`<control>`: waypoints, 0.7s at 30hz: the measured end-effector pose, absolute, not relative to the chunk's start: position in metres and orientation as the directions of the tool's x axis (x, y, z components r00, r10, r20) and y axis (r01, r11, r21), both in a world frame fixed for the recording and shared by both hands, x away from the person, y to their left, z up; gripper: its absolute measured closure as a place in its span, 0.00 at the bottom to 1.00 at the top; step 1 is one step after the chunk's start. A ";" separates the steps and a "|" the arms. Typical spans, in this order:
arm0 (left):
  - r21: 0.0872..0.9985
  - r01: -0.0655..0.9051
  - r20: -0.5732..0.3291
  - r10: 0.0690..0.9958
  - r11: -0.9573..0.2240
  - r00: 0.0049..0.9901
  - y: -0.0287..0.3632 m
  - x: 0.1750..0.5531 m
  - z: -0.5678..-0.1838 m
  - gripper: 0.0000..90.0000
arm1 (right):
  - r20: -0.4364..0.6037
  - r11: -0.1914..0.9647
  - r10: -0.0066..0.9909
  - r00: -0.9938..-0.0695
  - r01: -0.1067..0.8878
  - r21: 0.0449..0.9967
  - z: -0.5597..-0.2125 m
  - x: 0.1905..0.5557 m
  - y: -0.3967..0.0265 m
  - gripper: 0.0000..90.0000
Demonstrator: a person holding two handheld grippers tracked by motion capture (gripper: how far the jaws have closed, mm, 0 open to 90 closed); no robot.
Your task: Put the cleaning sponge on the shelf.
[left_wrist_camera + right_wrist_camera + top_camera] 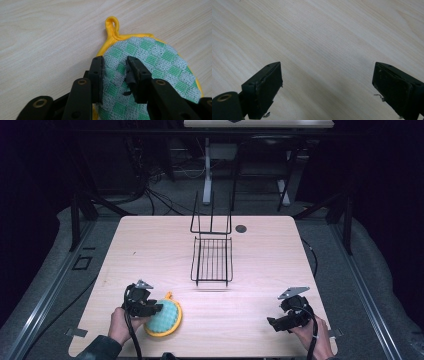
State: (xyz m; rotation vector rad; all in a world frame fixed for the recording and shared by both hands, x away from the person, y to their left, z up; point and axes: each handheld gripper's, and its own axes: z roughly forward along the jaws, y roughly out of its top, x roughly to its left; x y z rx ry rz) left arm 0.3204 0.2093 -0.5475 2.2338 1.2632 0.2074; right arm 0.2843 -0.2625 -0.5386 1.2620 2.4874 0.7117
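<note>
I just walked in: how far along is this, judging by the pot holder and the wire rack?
Early. Done: the left gripper has pinched a fold of the pot holder, which lies on the table. The right gripper hangs open over bare wood. The wire rack holds nothing.

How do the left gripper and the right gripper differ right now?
The left gripper has its jaws nearly closed, pinching a fold of the potholder; the right gripper has its jaws wide apart with nothing between them. The left sits over the potholder, the right over bare table. Both are hand-held near the table's near edge, with black jaws.
</note>
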 end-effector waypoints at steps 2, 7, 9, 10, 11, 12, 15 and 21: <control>0.542 0.743 -0.140 0.829 -0.393 0.541 0.210 0.320 -0.548 0.78 | -0.021 0.515 0.803 -0.595 0.676 0.526 -0.539 0.284 -0.262 0.11; 0.545 0.733 -0.123 0.826 -0.407 0.550 0.209 0.319 -0.548 0.82 | -0.022 0.516 0.802 -0.597 0.673 0.530 -0.537 0.284 -0.261 0.11; 0.550 0.730 -0.121 0.826 -0.405 0.550 0.209 0.318 -0.548 0.87 | -0.020 0.512 0.803 -0.596 0.670 0.538 -0.537 0.284 -0.261 0.11; 0.552 0.728 -0.116 0.827 -0.406 0.550 0.209 0.318 -0.548 0.88 | -0.024 0.518 0.801 -0.599 0.671 0.530 -0.538 0.285 -0.263 0.12; 0.555 0.726 -0.112 0.828 -0.406 0.549 0.210 0.318 -0.548 0.88 | -0.024 0.518 0.801 -0.599 0.671 0.530 -0.538 0.285 -0.263 0.12; 0.563 0.720 -0.105 0.829 -0.406 0.549 0.210 0.317 -0.547 0.90 | -0.021 0.515 0.802 -0.596 0.674 0.530 -0.538 0.284 -0.263 0.12; 0.565 0.711 -0.088 0.826 -0.419 0.556 0.209 0.316 -0.546 0.93 | -0.027 0.513 0.803 -0.595 0.667 0.540 -0.537 0.284 -0.264 0.12; 0.576 0.700 -0.078 0.824 -0.422 0.561 0.211 0.314 -0.543 0.96 | -0.028 0.519 0.797 -0.604 0.659 0.544 -0.536 0.283 -0.263 0.13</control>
